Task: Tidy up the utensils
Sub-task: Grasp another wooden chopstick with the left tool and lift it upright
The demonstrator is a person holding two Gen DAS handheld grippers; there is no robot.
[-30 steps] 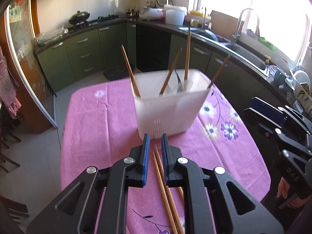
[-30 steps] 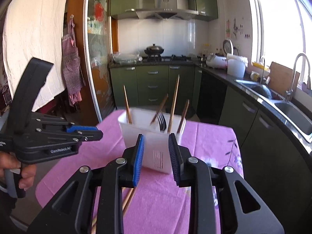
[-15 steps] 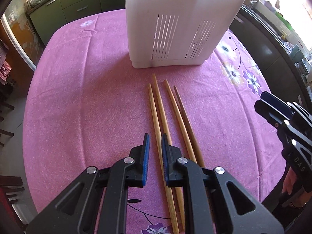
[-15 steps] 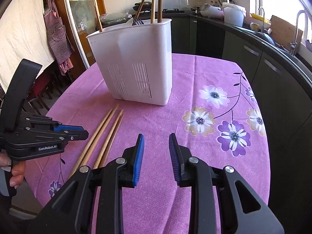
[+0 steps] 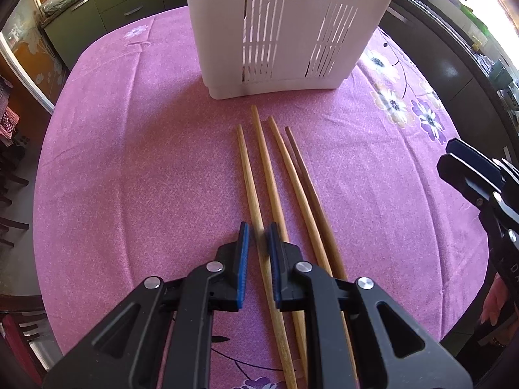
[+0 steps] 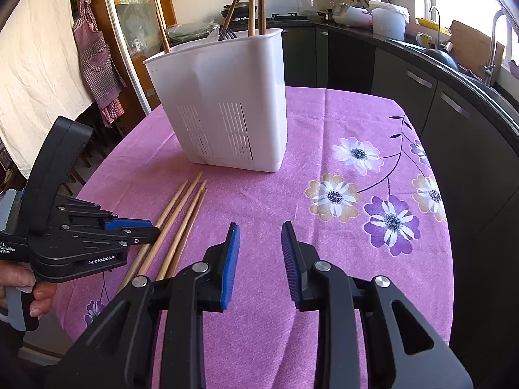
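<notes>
Chopsticks (image 5: 275, 191), four of them, lie side by side on the pink flowered tablecloth (image 5: 129, 162) of the table, their tips pointing at the white slotted utensil holder (image 5: 285, 26) that stands just beyond them, toward the far edge. My left claw (image 5: 258, 253) is low over them, its blue pads narrowly parted around the leftmost stick; whether they pinch it yet I cannot tell. My right claw (image 6: 259, 259) hangs above bare cloth nearer the right edge, jaws well apart and holding nothing. More chopsticks and a fork (image 6: 227, 34) stand in the holder.
</notes>
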